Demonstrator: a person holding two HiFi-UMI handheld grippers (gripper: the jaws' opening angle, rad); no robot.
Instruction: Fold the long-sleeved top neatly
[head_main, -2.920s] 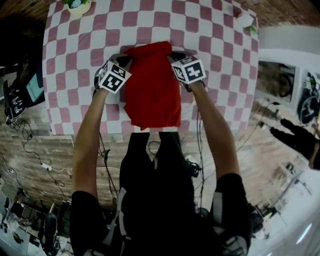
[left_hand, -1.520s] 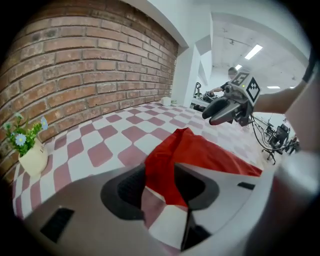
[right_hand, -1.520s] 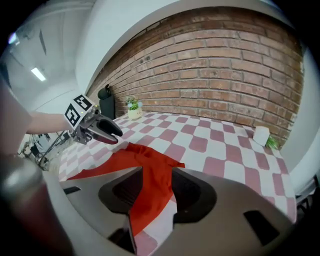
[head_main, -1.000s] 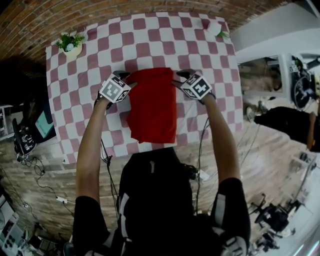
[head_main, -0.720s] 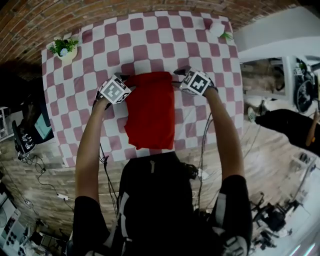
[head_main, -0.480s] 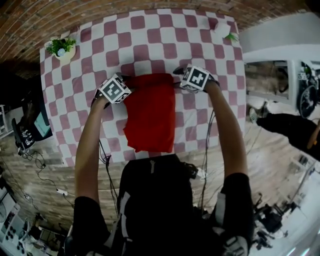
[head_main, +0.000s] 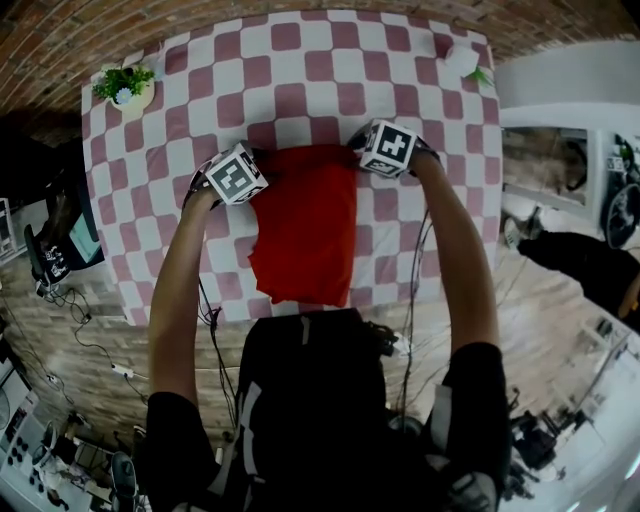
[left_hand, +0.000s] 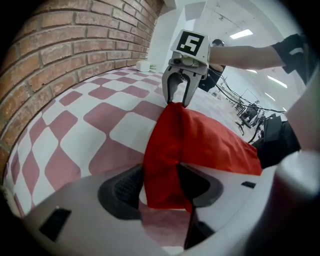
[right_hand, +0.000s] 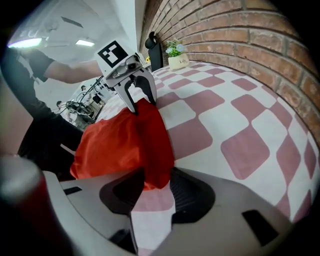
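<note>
Red cloth fills the gap between my left fingers (left_hand: 120, 187): 1 far corner of the folded long-sleeved top (head_main: 305, 225) sits between the 2 pads. They have just been opening and now stand wide, let go of it. My right fingers (right_hand: 192, 192) are spread too, having just eased a little closer. The other far corner of the top lies loose between them, with the pink-and-white checked desk (right_hand: 240, 145) showing underneath. Both pairs point steeply down at the top's far edge, 1 at each corner. From there the top runs back toward me as a narrow folded rectangle, flat on the desk, its near edge close to the desk's near edge. A small potted plant (head_main: 127, 88) stands at the far left corner, by the brick wall (left_hand: 65, 45).
</note>
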